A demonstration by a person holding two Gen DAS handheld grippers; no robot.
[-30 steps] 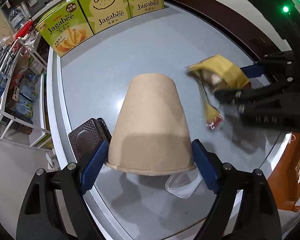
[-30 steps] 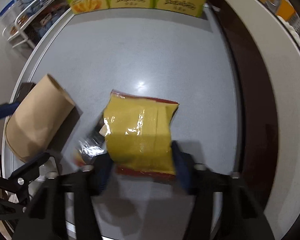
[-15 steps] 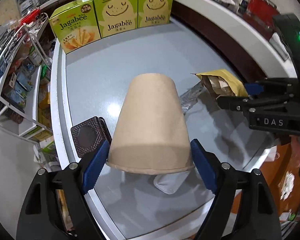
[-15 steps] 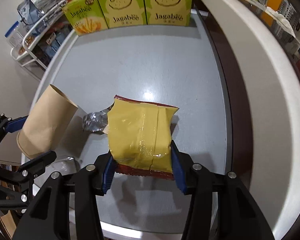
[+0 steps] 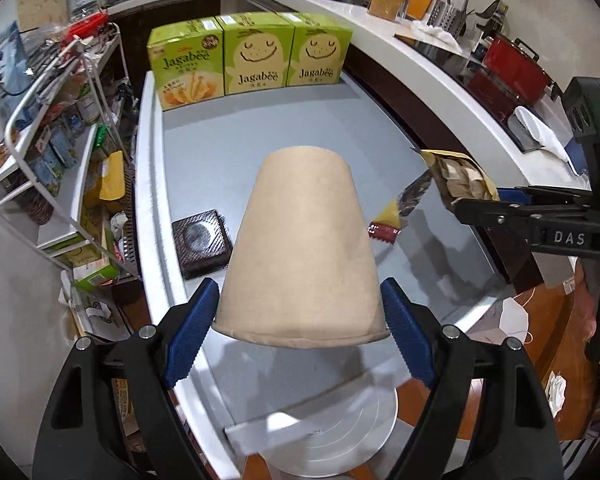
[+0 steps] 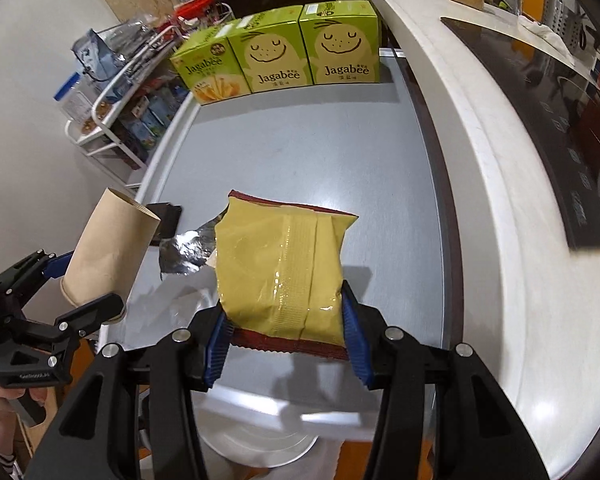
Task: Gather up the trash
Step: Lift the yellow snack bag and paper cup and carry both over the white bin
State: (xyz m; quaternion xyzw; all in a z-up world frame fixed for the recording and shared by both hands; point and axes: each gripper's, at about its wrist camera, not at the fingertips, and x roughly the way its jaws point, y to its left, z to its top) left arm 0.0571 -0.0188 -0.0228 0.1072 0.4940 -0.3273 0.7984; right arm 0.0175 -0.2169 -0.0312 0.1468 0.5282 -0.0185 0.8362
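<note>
Paper cup (image 5: pixel 300 248), upside down, sits clamped in your left gripper (image 5: pixel 300 332) jaws, lifted off the grey surface (image 5: pixel 220 152). Yellow snack bag (image 6: pixel 284 272) is pinched in your right gripper (image 6: pixel 286 340) jaws, also raised. Black square box (image 5: pixel 202 242) stays on surface, near three Jagabee boxes (image 5: pixel 256 60).

You are seeing "Jagabee" reading on each of three green snack boxes (image 5: pixel 249 60) standing in row at 12 o'clock, far end of grey table (image 5: pixel 204 148); same word repeating in right wrist view (image 6: pixel 278 64). Leftmost box carrying small "Calbee" mark in top corner, barely legible. White letters "DAS" showing on black finger bar of right gripper (image 5: pixel 496 204) at 3 o'clock in left wrist view. Small print on left gripper (image 6: pixel 96 276) body staying too fine for you to read.
</note>
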